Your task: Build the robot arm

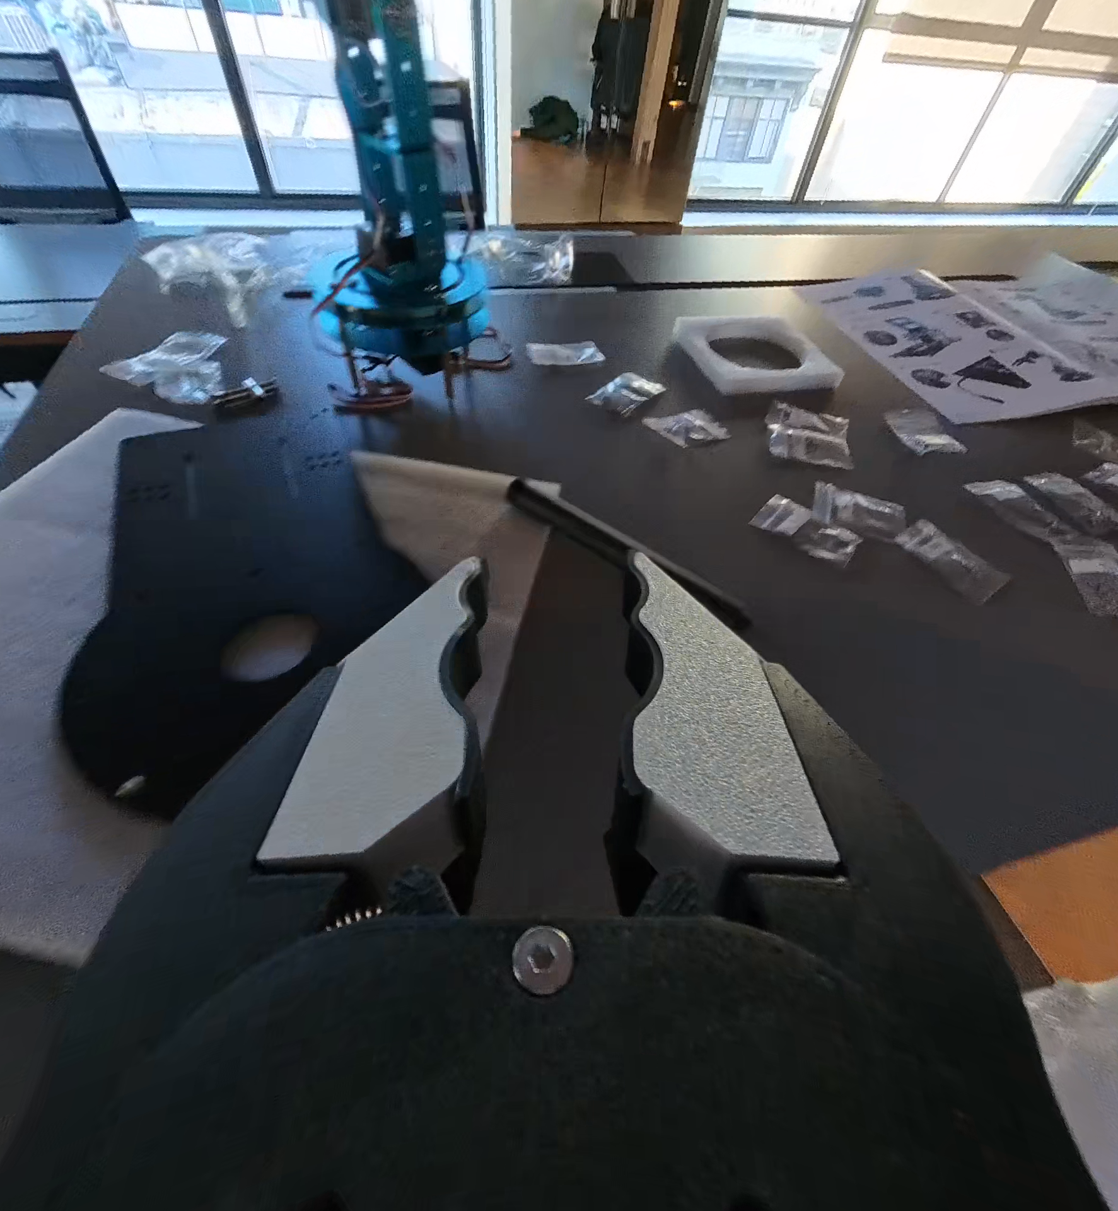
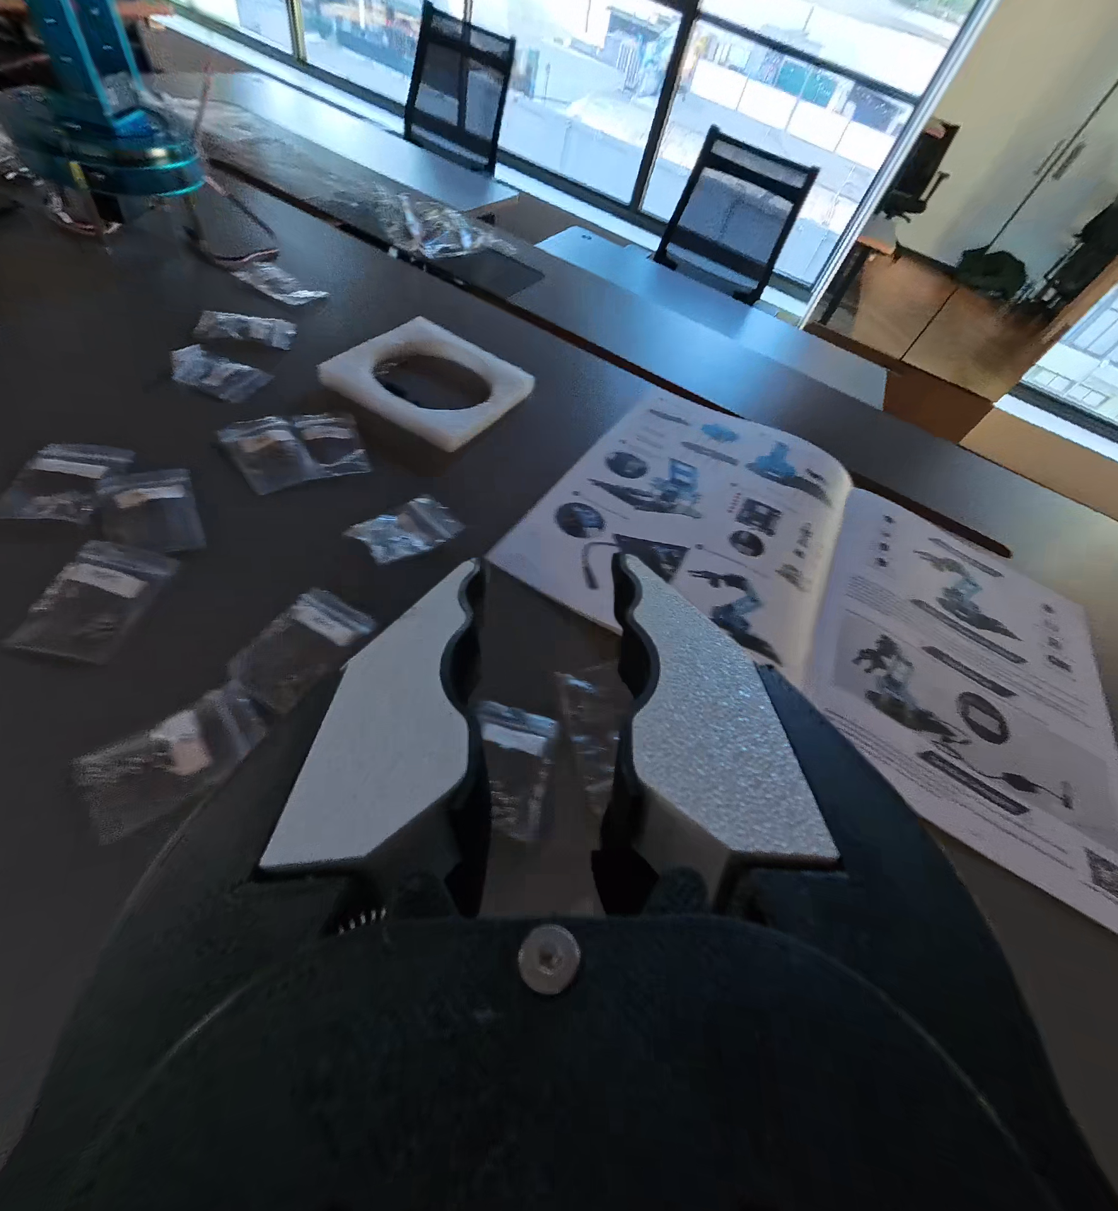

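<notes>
Small clear bags (image 2: 523, 767) lie directly under the right tool (image 2: 546, 563), seen through the gap between its parted, empty fingers (image 2: 707, 721). More clear bags (image 2: 94, 599) are scattered over the dark counter (image 2: 51, 819) to its left, and an open printed booklet (image 2: 903, 629) lies just to its right. Farther off sits a white foam frame (image 2: 425, 386) with a round cut-out, and at the far left stands a blue kit arm (image 2: 104, 98) on a round base.

The left tool (image 1: 556, 570) is likewise released and holds nothing. It hovers above the counter, with a thin black rod (image 1: 628, 550) lying across just past its fingertips. A flat black plate (image 1: 228, 590) on pale paper (image 1: 12, 655) lies to its left. The blue kit arm (image 1: 399, 196) stands far ahead, blurred.
</notes>
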Demonstrator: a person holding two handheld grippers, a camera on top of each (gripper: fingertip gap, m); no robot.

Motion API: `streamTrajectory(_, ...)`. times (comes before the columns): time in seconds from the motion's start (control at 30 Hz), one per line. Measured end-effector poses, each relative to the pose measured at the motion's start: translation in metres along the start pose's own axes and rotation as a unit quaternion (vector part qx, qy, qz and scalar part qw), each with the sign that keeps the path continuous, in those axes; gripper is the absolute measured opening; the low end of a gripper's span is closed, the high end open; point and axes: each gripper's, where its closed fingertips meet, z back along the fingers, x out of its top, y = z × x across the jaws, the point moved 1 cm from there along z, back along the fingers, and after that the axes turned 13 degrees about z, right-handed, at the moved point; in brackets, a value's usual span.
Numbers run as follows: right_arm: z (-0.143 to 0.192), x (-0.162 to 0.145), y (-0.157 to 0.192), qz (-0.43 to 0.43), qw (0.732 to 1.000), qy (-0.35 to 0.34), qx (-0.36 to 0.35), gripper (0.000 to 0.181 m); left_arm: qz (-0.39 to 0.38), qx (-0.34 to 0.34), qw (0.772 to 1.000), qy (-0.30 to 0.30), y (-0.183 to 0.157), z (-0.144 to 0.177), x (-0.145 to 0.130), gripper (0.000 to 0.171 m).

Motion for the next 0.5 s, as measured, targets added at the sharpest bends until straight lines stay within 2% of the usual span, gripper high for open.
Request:
streamTrajectory(0.13,-0.009,-0.043,-0.066,-0.013,0.999,-0.004,-0.041,0.038,-0.007,0.018,1.000,0.013,-0.043,-0.045,-0.013,0.045)
streamTrajectory(0.27,-0.019,-0.088,-0.146,-0.019,0.992,0.010,-0.123,0.041,0.021,0.036,0.998,0.043,-0.072,-0.064,-0.019,0.046)
streamTrajectory(0.4,-0.026,-0.131,-0.218,-0.034,0.978,0.048,-0.202,0.045,0.036,0.100,0.992,0.065,-0.069,-0.068,-0.009,0.049)
streamTrajectory(0.5,-0.035,-0.148,-0.239,-0.039,0.974,0.056,-0.217,0.046,0.040,0.145,0.986,0.068,-0.062,-0.071,0.003,0.049)
